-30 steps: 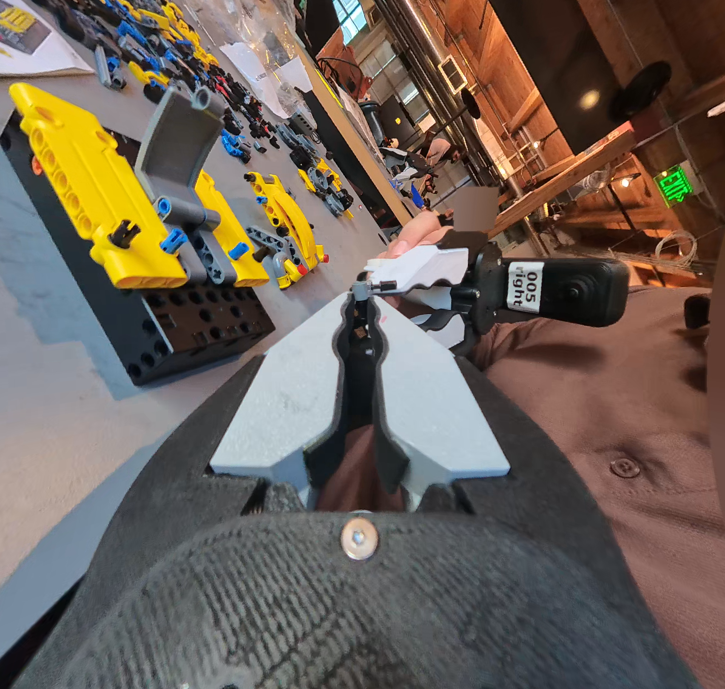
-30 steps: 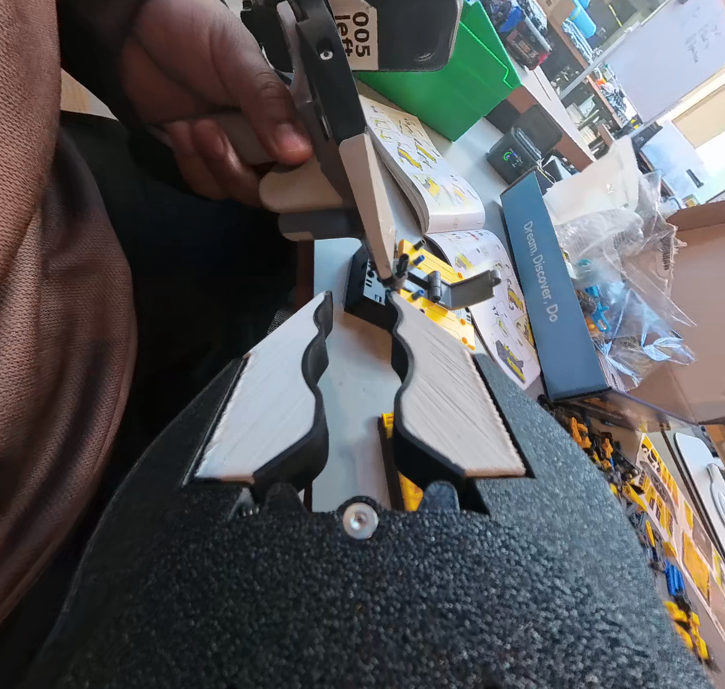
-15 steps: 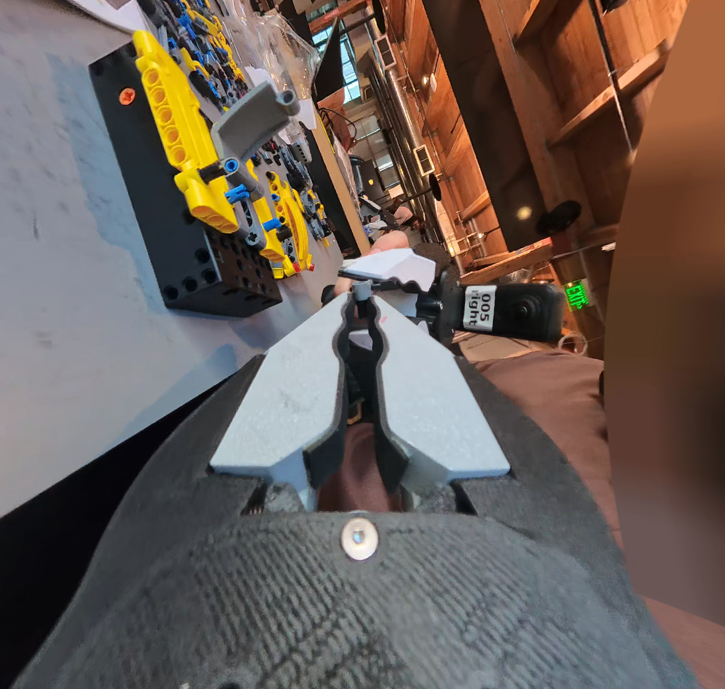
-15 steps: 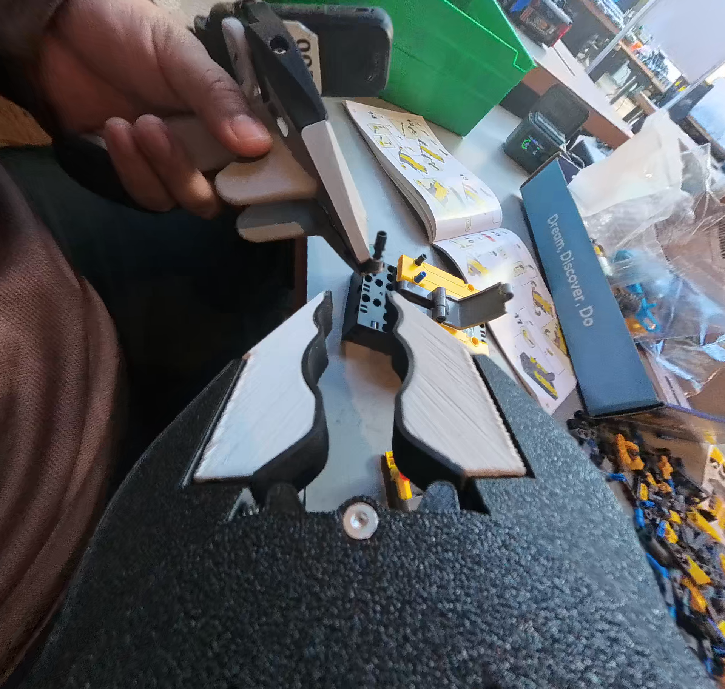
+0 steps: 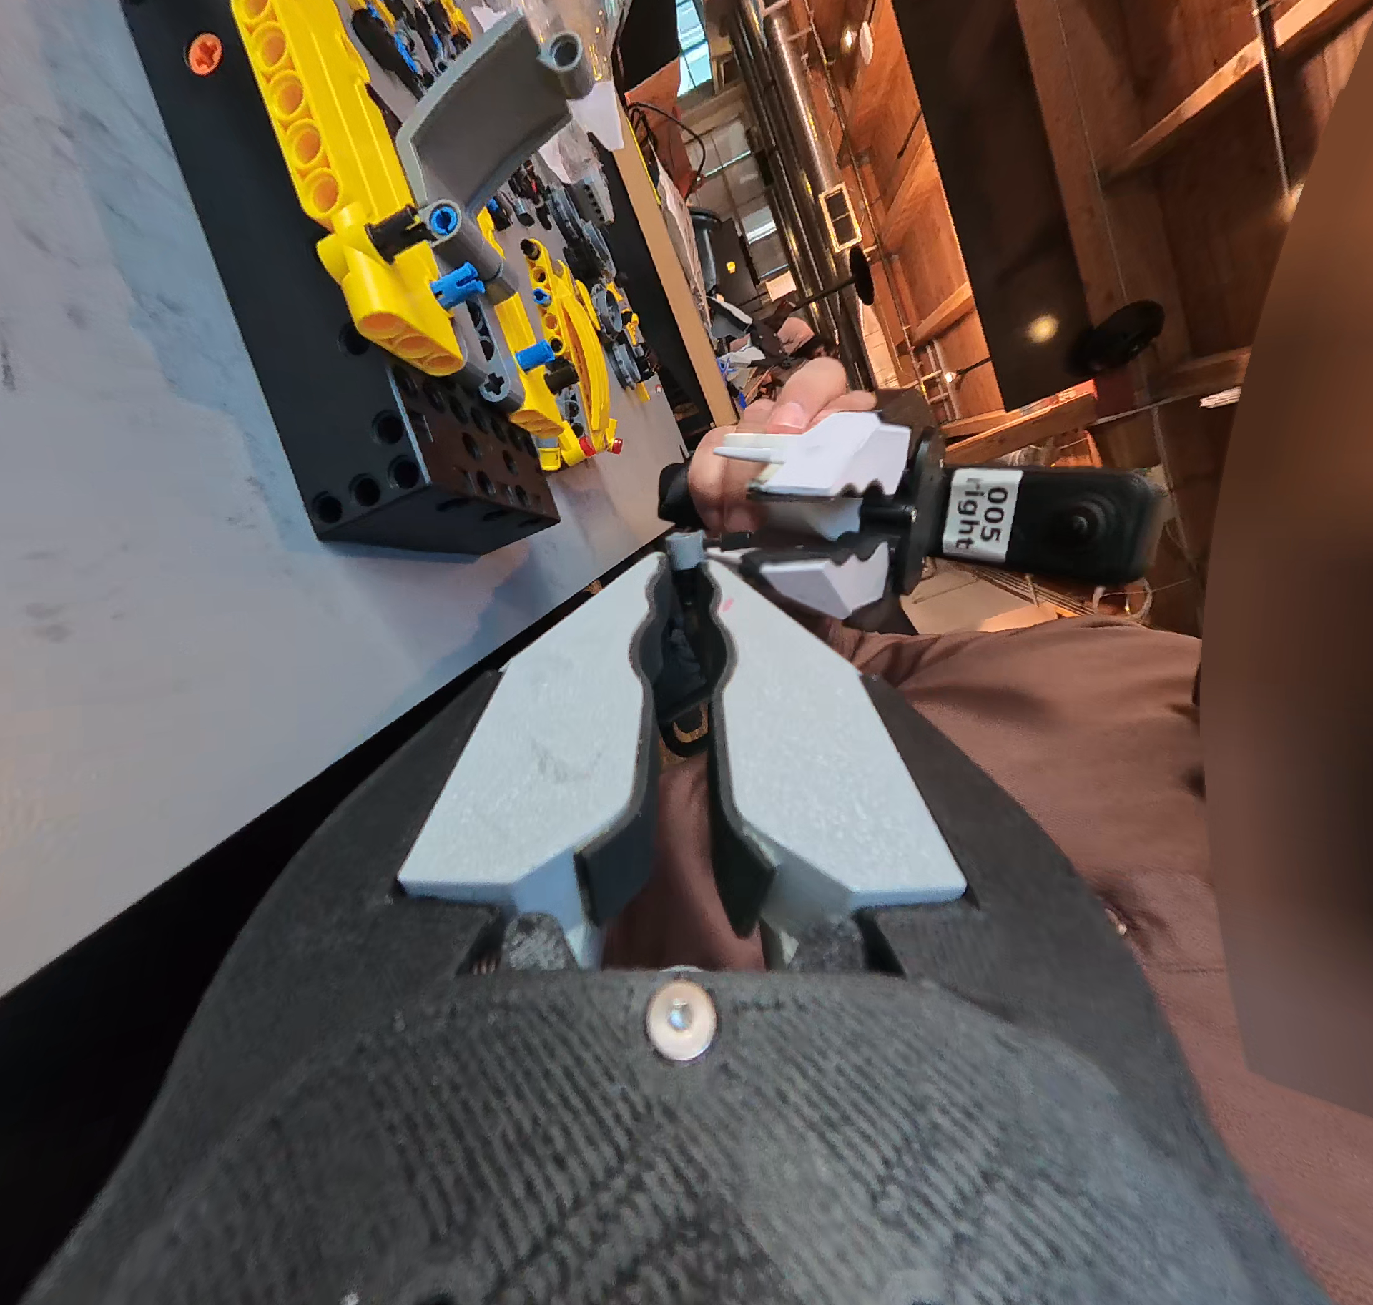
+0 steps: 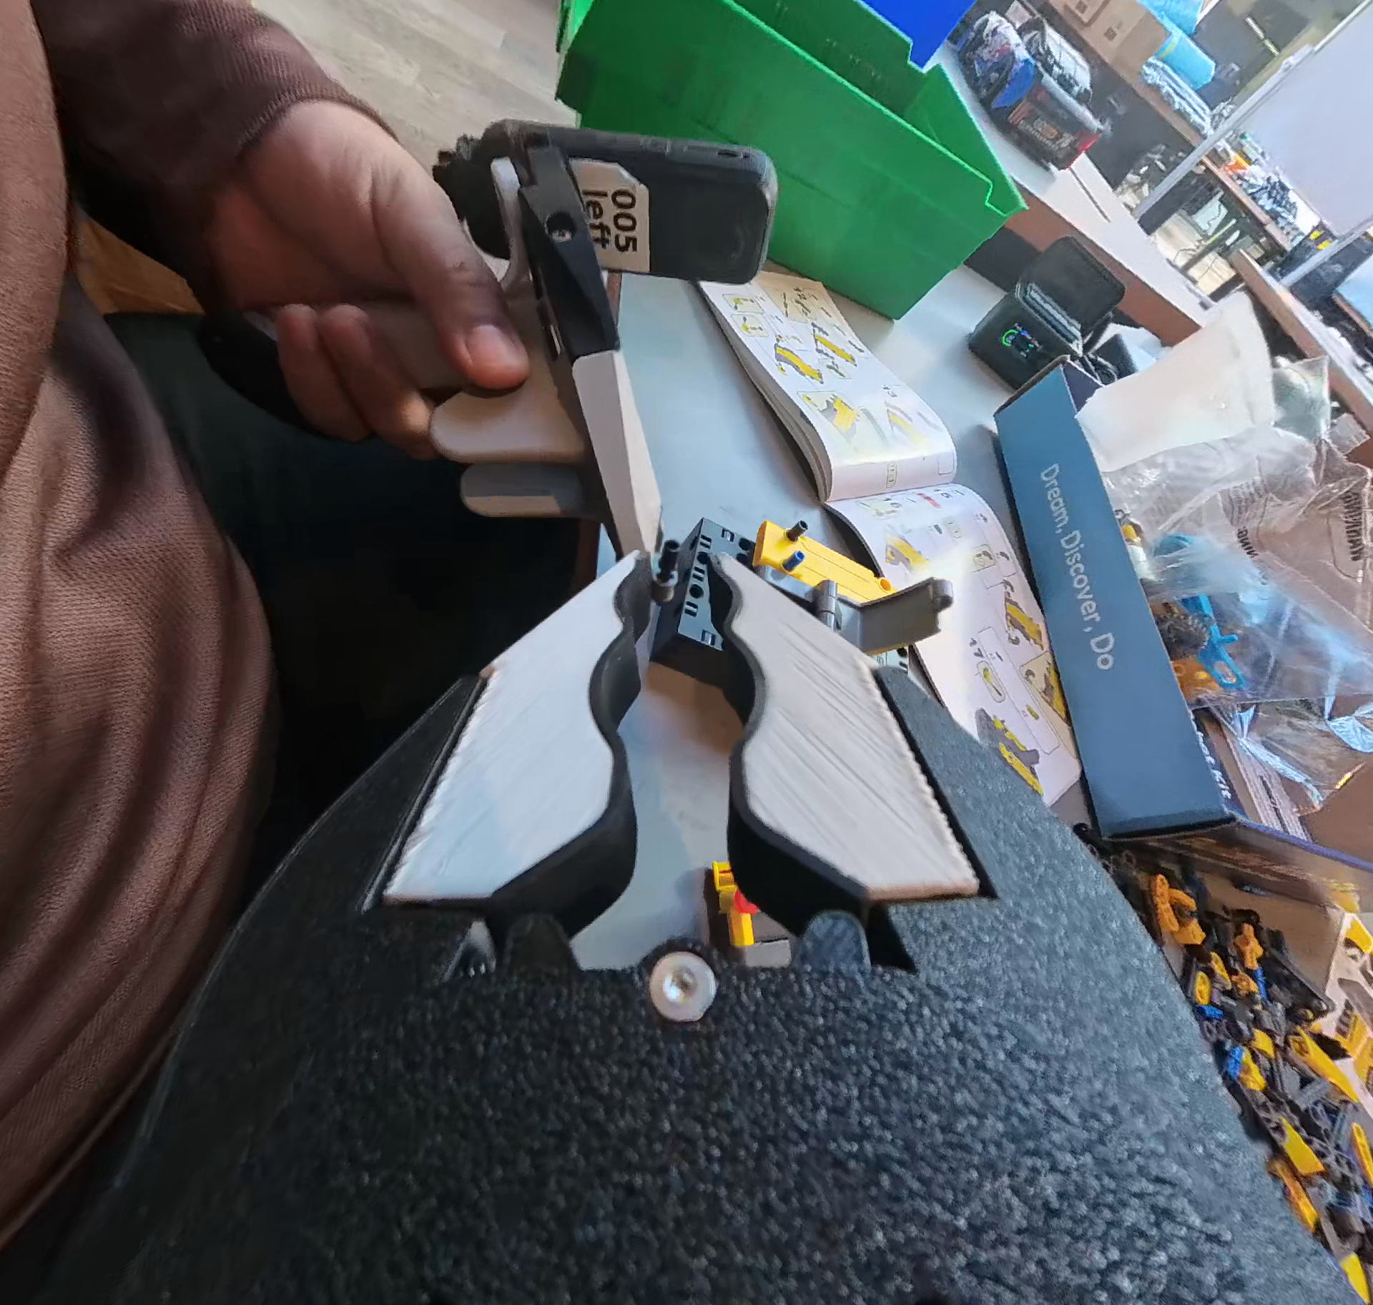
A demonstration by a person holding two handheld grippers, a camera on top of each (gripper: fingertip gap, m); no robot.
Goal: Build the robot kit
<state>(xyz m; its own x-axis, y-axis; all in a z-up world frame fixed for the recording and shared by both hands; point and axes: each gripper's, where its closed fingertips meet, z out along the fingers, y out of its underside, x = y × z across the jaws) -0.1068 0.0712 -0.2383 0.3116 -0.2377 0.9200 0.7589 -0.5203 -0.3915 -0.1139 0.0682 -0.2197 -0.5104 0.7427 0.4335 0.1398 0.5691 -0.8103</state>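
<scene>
On the far left of my left wrist view the grey table (image 5: 148,601) carries a black perforated block (image 5: 297,348), its long axis running away from me, with a yellow beam assembly (image 5: 327,155) laid along the top and a curved grey panel (image 5: 483,118) rising off it. Loose yellow, blue and black parts (image 5: 587,318) lie beyond. At centre, my left gripper (image 5: 685,563) is closed on a small grey connector (image 5: 683,549), which sticks out past the tips, pointing forward along the fingers. Just to its right is my right gripper (image 5: 732,504), its fingers parted, with a thin black pin lying between its tips and reaching toward the connector. In the right wrist view my left hand (image 6: 356,289) grips its tool at the left, and my right gripper (image 6: 680,571) stands open around the connector with an upright black pin (image 6: 667,563) at its left fingertip. To the right lie an open instruction booklet (image 6: 854,407), green bins (image 6: 780,118) and a dark blue box (image 6: 1092,601).
</scene>
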